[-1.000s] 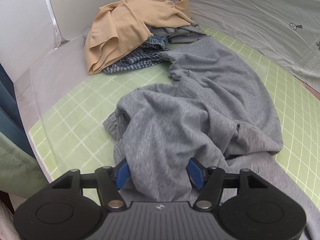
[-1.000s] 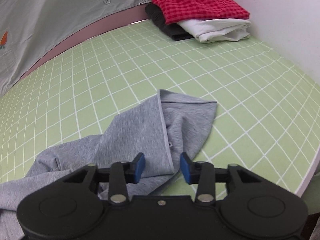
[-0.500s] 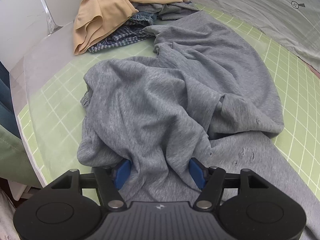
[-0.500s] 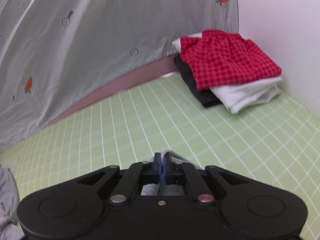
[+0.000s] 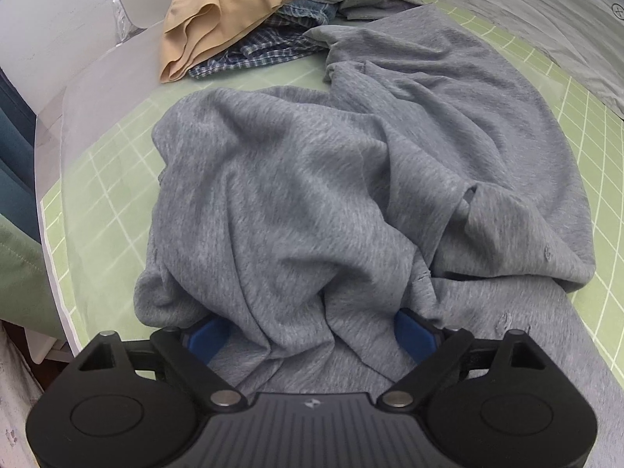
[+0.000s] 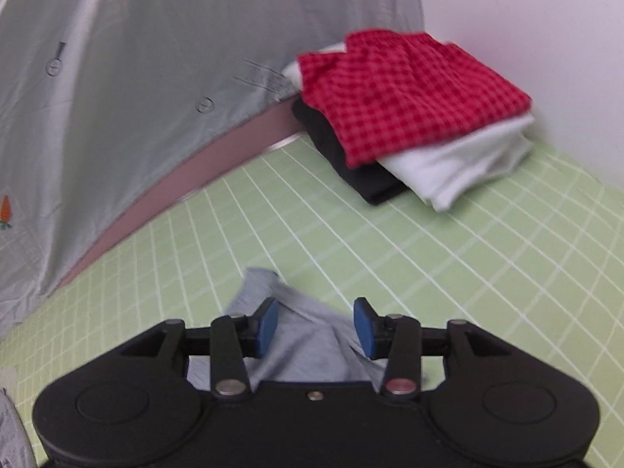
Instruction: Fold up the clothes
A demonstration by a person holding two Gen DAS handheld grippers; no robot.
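Observation:
A crumpled grey garment (image 5: 331, 179) lies spread over the green grid mat (image 5: 97, 202). My left gripper (image 5: 308, 331) is open, its blue pads wide apart, with a bunched fold of the grey cloth lying between them. In the right wrist view a grey end of the garment (image 6: 304, 335) lies on the mat (image 6: 468, 273) between and under the fingers of my right gripper (image 6: 316, 325), which is open and not clamping the cloth.
A pile of unfolded clothes, tan on top (image 5: 241, 4) over blue plaid (image 5: 257, 54), sits at the mat's far left. A folded stack, red checked (image 6: 405, 93) over white (image 6: 460, 163) and black, stands by the far right wall. A grey sheet (image 6: 136, 78) hangs behind.
My right gripper closed on the grey cloth's end, lifted it, and has now opened, with the cloth lying under its fingers. My left gripper has pushed further into the garment, staying open.

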